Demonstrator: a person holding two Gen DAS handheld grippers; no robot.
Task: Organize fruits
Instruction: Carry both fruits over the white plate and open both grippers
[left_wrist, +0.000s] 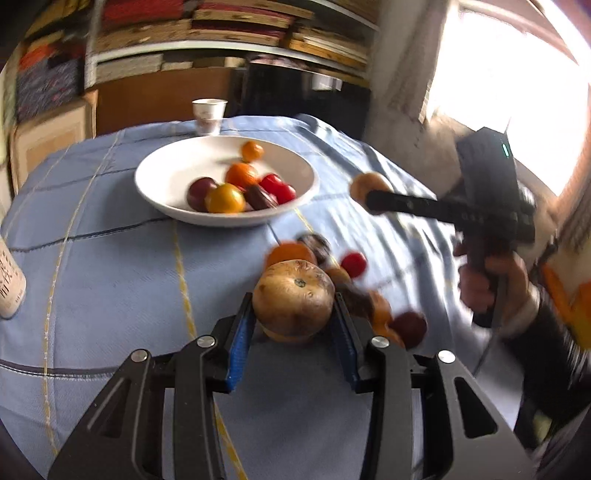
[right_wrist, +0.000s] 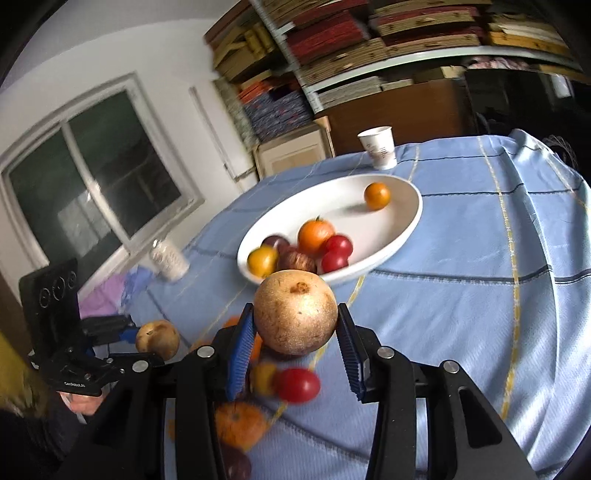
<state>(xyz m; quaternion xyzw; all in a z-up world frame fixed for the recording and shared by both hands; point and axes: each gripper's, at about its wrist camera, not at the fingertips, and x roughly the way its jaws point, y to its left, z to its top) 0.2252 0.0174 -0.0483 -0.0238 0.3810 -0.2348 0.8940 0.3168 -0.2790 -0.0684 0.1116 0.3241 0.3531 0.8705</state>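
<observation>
My left gripper (left_wrist: 293, 306) is shut on a round brown russet fruit (left_wrist: 293, 291), lifted above the blue tablecloth (left_wrist: 110, 277). My right gripper (right_wrist: 295, 314) is shut on a second brown fruit (right_wrist: 295, 312); in the left wrist view this gripper (left_wrist: 369, 197) hovers right of the white bowl (left_wrist: 155, 162). The bowl (right_wrist: 406, 221) holds oranges, red tomatoes and dark plums. Loose fruit lies on the cloth under the grippers: an orange (left_wrist: 291, 253), a red tomato (right_wrist: 297, 386), a dark plum (left_wrist: 408, 326). The left gripper (right_wrist: 147, 343) shows at lower left in the right wrist view.
A paper cup (left_wrist: 208, 116) stands behind the bowl. A white bottle (right_wrist: 168, 258) stands near the table's left edge. A person's hand (left_wrist: 491, 280) grips the right tool. Shelves of stacked boards fill the back wall.
</observation>
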